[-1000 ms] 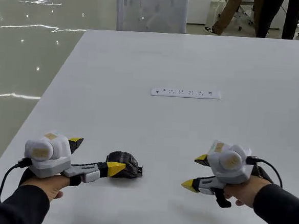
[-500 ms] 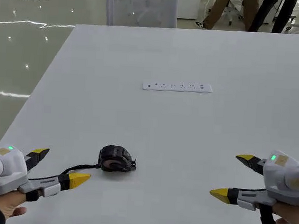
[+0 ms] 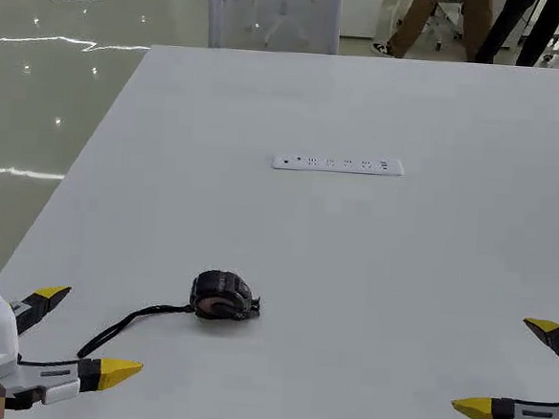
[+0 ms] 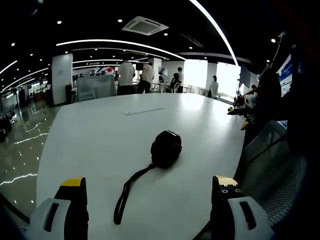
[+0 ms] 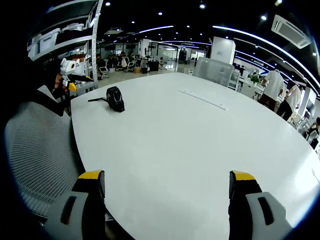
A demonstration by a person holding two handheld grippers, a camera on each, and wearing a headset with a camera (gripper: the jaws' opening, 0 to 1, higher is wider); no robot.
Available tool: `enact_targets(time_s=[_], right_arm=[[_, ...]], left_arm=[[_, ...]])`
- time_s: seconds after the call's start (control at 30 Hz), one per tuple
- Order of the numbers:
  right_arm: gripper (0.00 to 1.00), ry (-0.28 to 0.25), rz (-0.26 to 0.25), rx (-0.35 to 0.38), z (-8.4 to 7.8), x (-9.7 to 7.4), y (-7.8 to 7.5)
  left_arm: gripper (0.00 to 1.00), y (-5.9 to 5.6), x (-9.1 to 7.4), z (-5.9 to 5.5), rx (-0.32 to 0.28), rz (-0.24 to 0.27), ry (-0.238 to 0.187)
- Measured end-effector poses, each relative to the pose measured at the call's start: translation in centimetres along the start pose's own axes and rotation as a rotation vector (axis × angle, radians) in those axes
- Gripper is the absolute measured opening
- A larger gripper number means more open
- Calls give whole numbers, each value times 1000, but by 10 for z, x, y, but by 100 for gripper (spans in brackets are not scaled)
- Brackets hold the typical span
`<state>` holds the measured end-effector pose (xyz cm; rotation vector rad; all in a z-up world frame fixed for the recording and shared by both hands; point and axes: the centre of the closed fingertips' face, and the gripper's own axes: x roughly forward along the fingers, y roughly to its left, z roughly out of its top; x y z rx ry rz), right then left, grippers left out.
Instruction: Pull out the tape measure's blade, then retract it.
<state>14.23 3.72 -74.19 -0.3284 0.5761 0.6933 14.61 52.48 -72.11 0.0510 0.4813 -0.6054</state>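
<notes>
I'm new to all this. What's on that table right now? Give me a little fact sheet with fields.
Surface: white table
Main item: black tape measure, lying on the table, no blade visibly drawn out
Left gripper: open, holding nothing, short of the tape measure
Right gripper: open, holding nothing, well off to the other side
Strap: dark wrist strap trailing from the tape measure towards the left gripper
Also there: white power strip, further back on the table

Left hand-held gripper (image 3: 91, 330) jaws spread, empty; right hand-held gripper (image 3: 504, 366) jaws spread, empty.
</notes>
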Motion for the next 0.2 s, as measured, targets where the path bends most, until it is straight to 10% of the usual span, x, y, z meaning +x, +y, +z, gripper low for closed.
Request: enact_targets(time_s=[0.2], right_arm=[[100,15,-5,-14,-3,-6,3]], left_arm=[[100,0,1,-4,-11,-6,10]])
